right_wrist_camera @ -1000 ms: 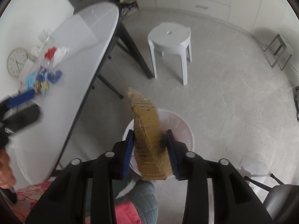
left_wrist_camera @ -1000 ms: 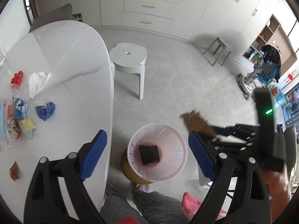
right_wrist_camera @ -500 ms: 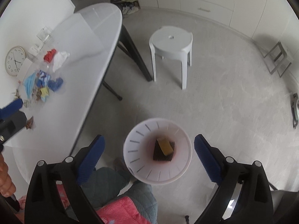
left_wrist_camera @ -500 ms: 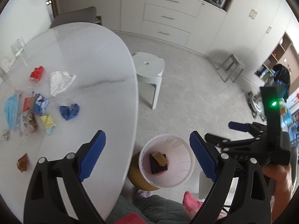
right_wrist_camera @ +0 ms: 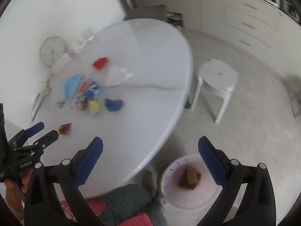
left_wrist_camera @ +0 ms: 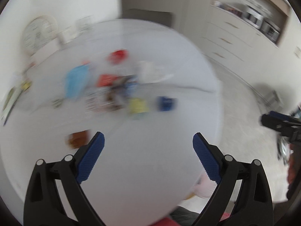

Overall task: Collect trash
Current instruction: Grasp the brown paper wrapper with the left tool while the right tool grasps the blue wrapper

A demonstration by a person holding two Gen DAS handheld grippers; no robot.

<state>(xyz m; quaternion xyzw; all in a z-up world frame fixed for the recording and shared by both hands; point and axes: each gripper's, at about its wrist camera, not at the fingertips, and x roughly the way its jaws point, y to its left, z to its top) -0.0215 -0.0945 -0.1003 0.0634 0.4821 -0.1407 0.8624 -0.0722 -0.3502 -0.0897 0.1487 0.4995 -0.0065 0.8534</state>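
Note:
Blurred trash lies in a loose heap on the white oval table [left_wrist_camera: 143,171] [right_wrist_camera: 143,113]: a red wrapper [left_wrist_camera: 118,55], a white tissue [left_wrist_camera: 150,71], a light-blue mask [left_wrist_camera: 76,80], a yellow scrap [left_wrist_camera: 137,105], a blue wrapper [left_wrist_camera: 166,103] and, apart, a brown wrapper [left_wrist_camera: 78,139] [right_wrist_camera: 64,128]. My left gripper [left_wrist_camera: 147,134] hangs over the table's near part, jaws opening, nothing between them. My right gripper [right_wrist_camera: 150,139] straddles the table edge, jaws opening and empty. On the floor, the white bin [right_wrist_camera: 175,197] holds a brown cardboard piece [right_wrist_camera: 191,175] on a dark block.
A white stool [right_wrist_camera: 218,79] stands on the floor right of the table. A round clock [right_wrist_camera: 52,50] and small items sit at the table's far left by the wall. The person's legs [right_wrist_camera: 128,197] are under the near table edge. Cabinets line the back.
The right gripper let go of the brown cardboard, which now lies in the bin. Both grippers swung from over the bin towards the table, and the trash heap came into the middle of both views.

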